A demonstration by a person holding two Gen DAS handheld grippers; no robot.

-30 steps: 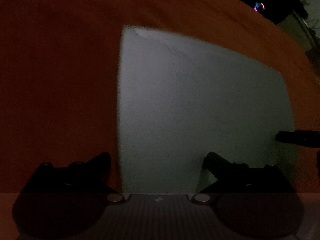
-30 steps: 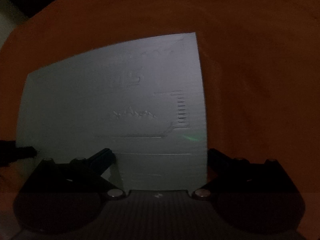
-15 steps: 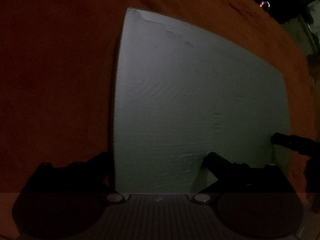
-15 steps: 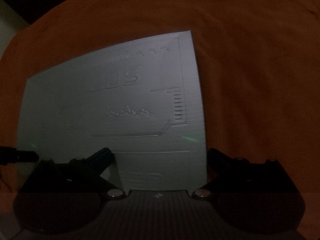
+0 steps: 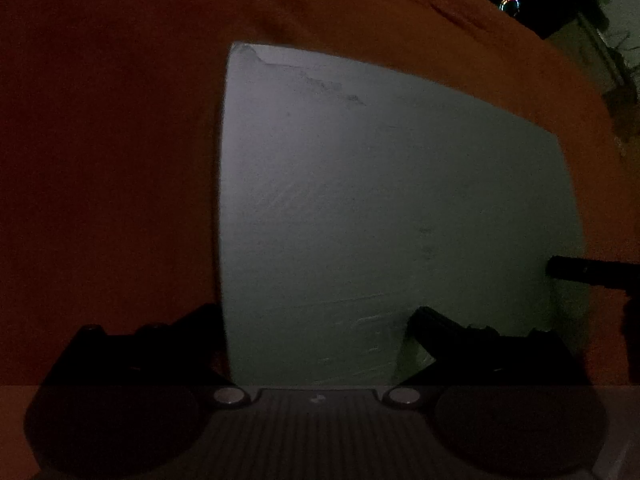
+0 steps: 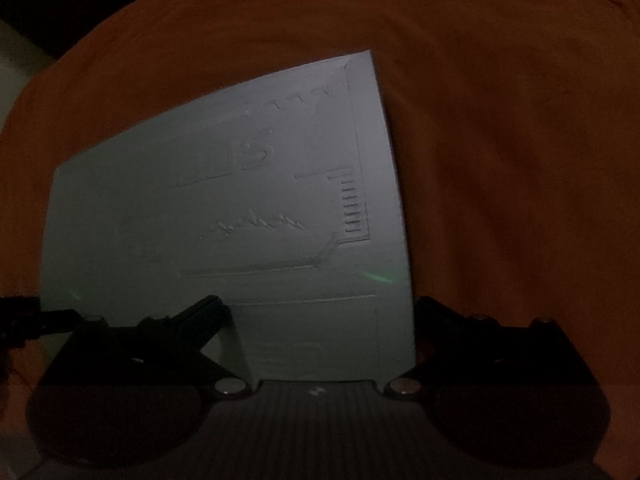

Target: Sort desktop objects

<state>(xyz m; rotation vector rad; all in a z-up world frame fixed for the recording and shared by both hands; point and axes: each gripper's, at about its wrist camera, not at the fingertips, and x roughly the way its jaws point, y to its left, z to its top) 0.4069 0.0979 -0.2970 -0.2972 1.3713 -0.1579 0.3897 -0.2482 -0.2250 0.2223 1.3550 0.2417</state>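
A pale grey-green flat panel [image 5: 380, 200] lies on an orange cloth [image 5: 100, 140]. Its face carries embossed letters, a mountain line and a comb pattern [image 6: 248, 216]. My left gripper [image 5: 316, 312] is open at the panel's near left corner, with its left finger at the panel's left edge and its right finger over the panel. My right gripper [image 6: 316, 304] is open at the near right corner, with its left finger over the panel and its right finger just off the right edge. Each view shows the other gripper's dark finger at the side. The scene is very dark.
The orange cloth [image 6: 500, 160] spreads around the panel on all sides. Beyond its far edge is dark background with a small coloured light [image 5: 510, 3] and pale shapes [image 5: 616, 28] at the upper right.
The panel rose in both views half a second ago and has dropped back a little now. In the right wrist view it has tilted and come closer. Both grippers' fingers kept the same spread.
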